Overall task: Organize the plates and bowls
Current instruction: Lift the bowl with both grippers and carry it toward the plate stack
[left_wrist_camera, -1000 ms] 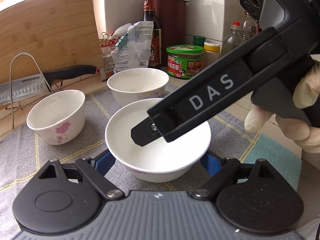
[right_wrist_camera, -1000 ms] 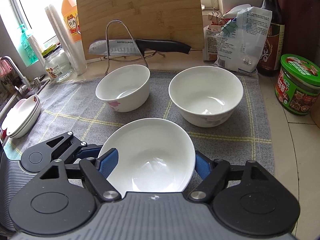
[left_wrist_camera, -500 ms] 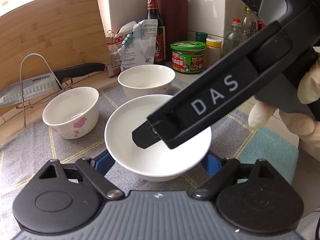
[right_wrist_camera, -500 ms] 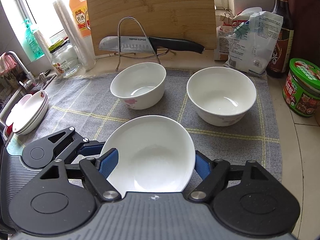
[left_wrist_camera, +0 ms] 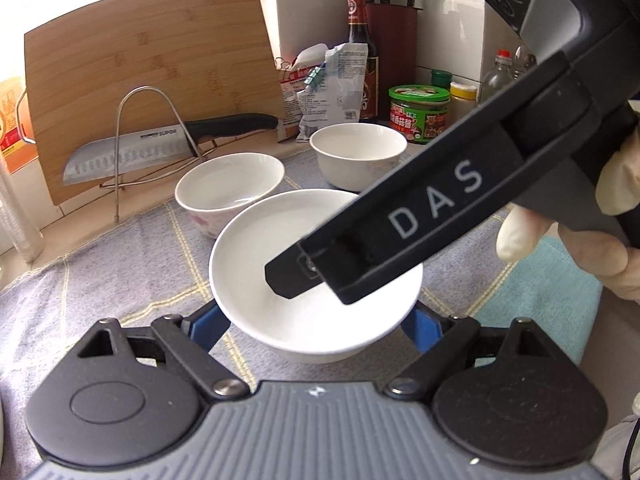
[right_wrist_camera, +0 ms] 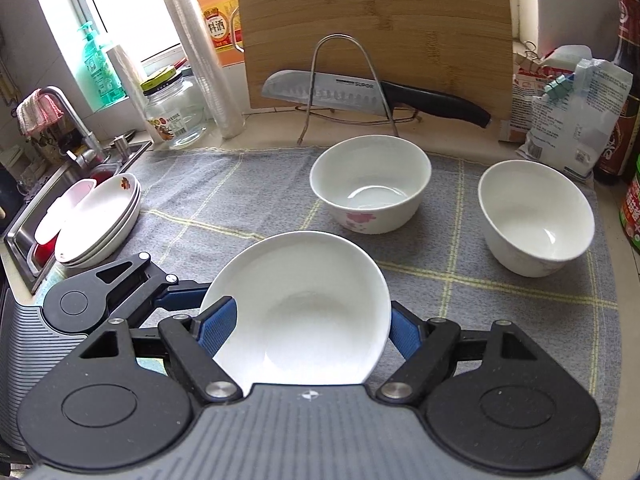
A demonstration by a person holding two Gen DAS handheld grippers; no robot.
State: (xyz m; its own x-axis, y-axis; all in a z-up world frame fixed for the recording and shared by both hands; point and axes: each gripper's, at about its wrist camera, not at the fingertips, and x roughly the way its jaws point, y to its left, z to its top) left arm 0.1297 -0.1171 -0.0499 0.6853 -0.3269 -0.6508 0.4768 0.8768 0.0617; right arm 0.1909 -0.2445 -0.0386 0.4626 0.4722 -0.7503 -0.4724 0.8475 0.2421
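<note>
- Bowl (right_wrist_camera: 304,304) sits between the blue pads of the right gripper (right_wrist_camera: 310,330), held by its sides.
- Left gripper (left_wrist_camera: 316,322) has wide jaws around that bowl; whether they touch it is unclear.
- Two more bowls (right_wrist_camera: 370,182) stand past the jaws on the grey cloth (right_wrist_camera: 240,200).

each gripper (right_wrist_camera: 310,332) has a ribbed grey body with a small white emblem, two round black discs, black linkage arms on silver screw heads, and blue finger pads (right_wrist_camera: 218,326). seen from the left gripper (left_wrist_camera: 316,322), the right one is a black bar lettered "das" in white. the hand (left_wrist_camera: 580,236) wears a pale glove.
</note>
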